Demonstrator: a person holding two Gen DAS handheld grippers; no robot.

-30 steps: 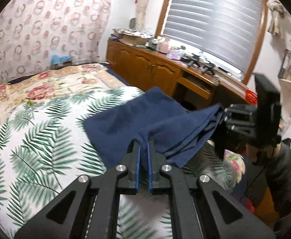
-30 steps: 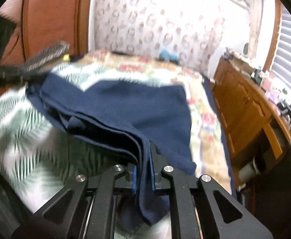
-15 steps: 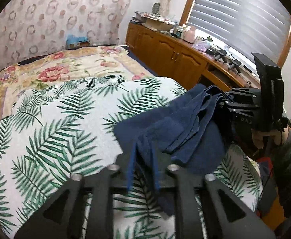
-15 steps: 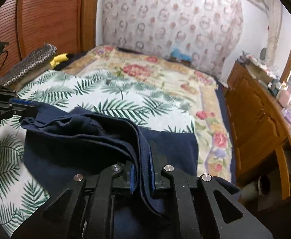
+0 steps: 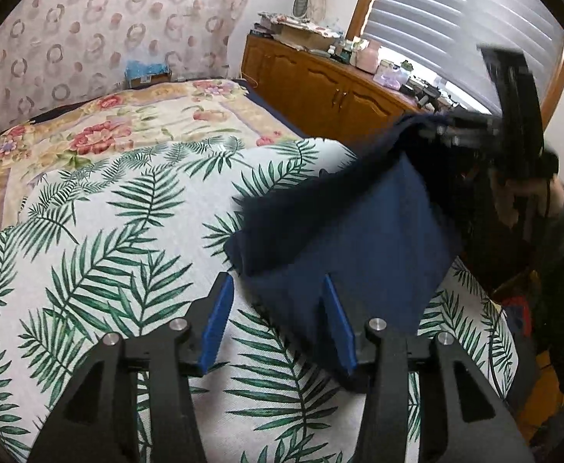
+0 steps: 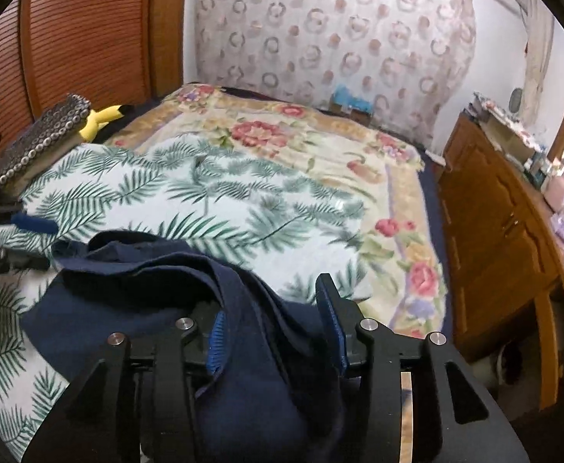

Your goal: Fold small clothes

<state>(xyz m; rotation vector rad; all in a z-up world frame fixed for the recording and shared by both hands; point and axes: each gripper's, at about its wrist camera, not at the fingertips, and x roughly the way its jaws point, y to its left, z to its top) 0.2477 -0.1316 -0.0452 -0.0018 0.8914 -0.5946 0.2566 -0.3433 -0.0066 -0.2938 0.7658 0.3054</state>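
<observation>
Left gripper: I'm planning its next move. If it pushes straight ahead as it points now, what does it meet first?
Probably the navy cloth: its near edge lies just ahead of the open left gripper, though depth is unclear.

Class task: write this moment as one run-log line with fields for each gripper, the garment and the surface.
left gripper: jaws open | right gripper: jaws open, cloth draped between | navy garment: bunched, unfolded | palm-leaf bedspread: under garment

The navy cloth covers the base of the right gripper and hides the bedspread beneath it. In the left wrist view the right gripper is motion-blurred, its fingertips buried in cloth. The items on the cabinet are too small to identify.
</observation>
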